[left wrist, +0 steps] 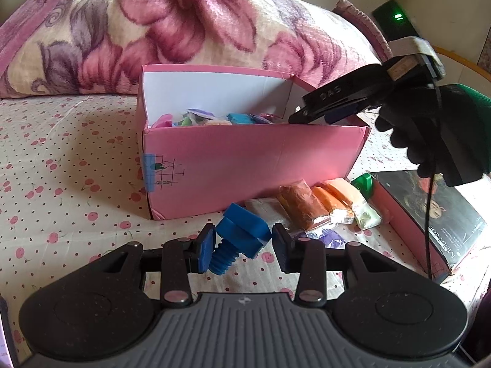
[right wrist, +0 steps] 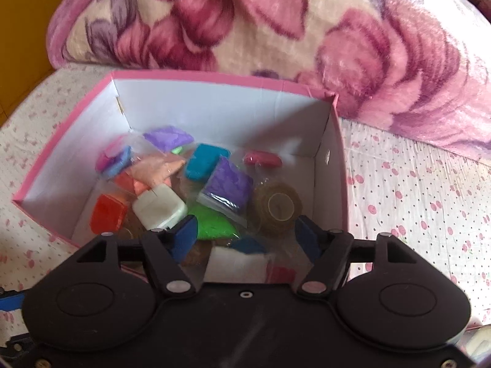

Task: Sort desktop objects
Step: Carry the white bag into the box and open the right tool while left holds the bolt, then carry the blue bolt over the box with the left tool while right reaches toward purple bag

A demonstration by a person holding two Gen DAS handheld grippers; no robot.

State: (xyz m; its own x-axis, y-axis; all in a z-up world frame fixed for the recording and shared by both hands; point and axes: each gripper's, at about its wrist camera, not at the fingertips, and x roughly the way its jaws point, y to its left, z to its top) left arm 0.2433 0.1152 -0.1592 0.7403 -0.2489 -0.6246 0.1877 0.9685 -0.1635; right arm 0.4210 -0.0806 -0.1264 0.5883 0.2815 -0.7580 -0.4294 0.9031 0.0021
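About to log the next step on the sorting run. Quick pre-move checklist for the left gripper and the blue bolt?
1. Blue bolt between the left gripper's pads: ok.
2. Pads clamped on the bolt: cannot tell; a gap shows on one side.
3. Right gripper open and empty: ok.
4. Right gripper out of the way: not ok, it hangs over the pink box.
5. Room in the box: ok.
6. Clay packets by the box not yet sorted: ok.

Matt pink cardboard box (left wrist: 245,165), fuzzy fleece blanket (left wrist: 172,27), glossy plastic-wrapped packets (right wrist: 225,188).
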